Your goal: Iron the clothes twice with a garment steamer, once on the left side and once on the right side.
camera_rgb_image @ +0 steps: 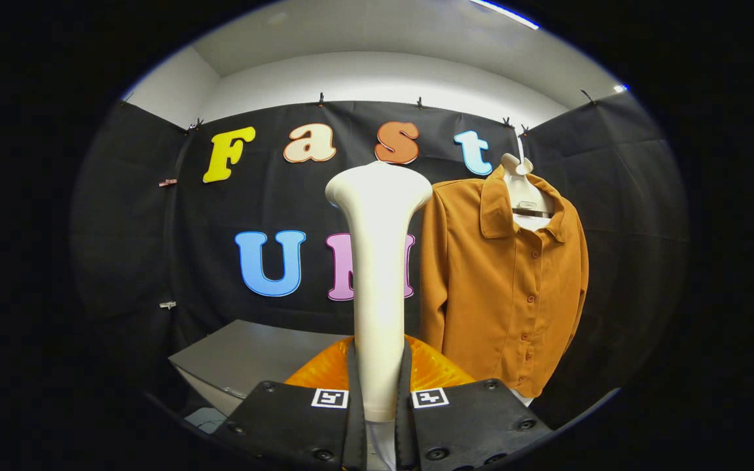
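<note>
My fingers [378, 392] clamp the steamer's [379, 261] handle, its head upright, left of the shirt [501, 288] and apart from it.

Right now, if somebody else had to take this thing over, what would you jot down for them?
Tool: shut on the white garment steamer, fingers pressing its handle from both sides, head pointing up.
Orange shirt: hangs buttoned on a white hanger against the black cloth wall, beyond the fingers and to the steamer's right. The steamer head is not touching it.
A grey box sits low to the left, with something orange just behind the fingers.
Done: steamer picked up.
Left, as far as I can tell: both passes, left side and right side.
</note>
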### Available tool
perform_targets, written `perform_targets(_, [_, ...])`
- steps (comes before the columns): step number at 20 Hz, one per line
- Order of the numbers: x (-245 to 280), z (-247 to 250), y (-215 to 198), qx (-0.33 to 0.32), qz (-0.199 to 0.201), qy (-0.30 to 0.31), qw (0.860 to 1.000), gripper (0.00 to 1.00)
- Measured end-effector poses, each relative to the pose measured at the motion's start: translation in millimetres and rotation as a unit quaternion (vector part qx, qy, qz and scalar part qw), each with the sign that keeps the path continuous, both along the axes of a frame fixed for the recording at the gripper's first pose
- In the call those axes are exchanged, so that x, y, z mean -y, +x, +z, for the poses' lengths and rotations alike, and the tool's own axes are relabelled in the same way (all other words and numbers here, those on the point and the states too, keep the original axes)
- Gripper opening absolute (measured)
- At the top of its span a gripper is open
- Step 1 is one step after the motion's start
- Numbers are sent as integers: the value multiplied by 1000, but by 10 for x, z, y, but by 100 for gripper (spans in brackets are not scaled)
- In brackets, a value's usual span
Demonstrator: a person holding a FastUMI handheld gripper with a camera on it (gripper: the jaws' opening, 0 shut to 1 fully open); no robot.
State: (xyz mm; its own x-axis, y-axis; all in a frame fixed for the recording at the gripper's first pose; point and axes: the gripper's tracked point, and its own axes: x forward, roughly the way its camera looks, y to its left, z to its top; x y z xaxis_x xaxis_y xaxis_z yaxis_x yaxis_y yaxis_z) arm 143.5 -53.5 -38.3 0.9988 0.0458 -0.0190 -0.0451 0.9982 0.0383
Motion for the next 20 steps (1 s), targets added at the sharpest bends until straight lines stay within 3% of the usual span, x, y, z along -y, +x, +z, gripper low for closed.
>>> perform_targets(20, [-14, 2, 2, -1, 0, 5, 1000, 20])
